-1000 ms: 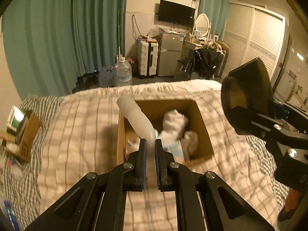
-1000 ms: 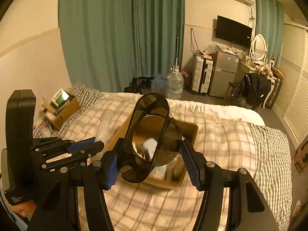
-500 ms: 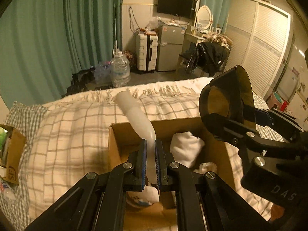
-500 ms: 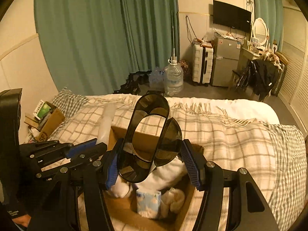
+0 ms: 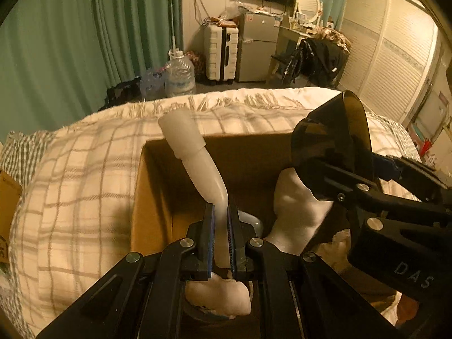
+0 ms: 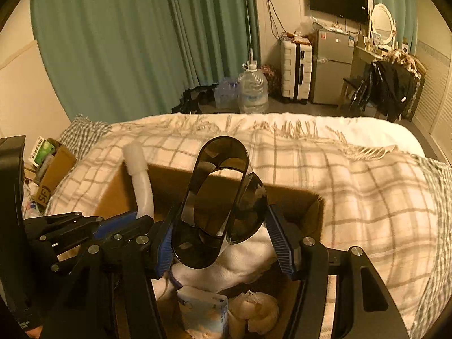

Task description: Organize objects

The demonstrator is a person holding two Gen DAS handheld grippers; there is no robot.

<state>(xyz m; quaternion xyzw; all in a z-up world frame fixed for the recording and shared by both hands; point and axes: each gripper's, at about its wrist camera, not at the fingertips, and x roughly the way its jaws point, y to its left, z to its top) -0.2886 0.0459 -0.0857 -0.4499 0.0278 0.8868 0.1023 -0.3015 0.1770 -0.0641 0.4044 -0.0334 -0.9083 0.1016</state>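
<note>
As both grippers dropped closer over the cardboard box (image 5: 152, 197), left gripper (image 5: 221, 237) fingers stayed clenched on the white tube (image 5: 197, 163), right gripper (image 6: 223, 243) fingers gripping the dark plastic holder (image 6: 223, 197); release probably imminent

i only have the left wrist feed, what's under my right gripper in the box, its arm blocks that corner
Observer: In the right wrist view a light blue tissue pack lies in the cardboard box, near its front.
Operator: anything next to it
Observer: Yes, a crumpled pale cloth sits just right of the pack.
Operator: is the dark thing in my right gripper solid
Observer: No. From behind, the dark plastic holder has an oval opening through its middle; the right gripper grips it by both sides.
Operator: and the white tube in my left
Observer: The left gripper pinches the white tube; the right view shows its cap rising past the box's far rim.
</note>
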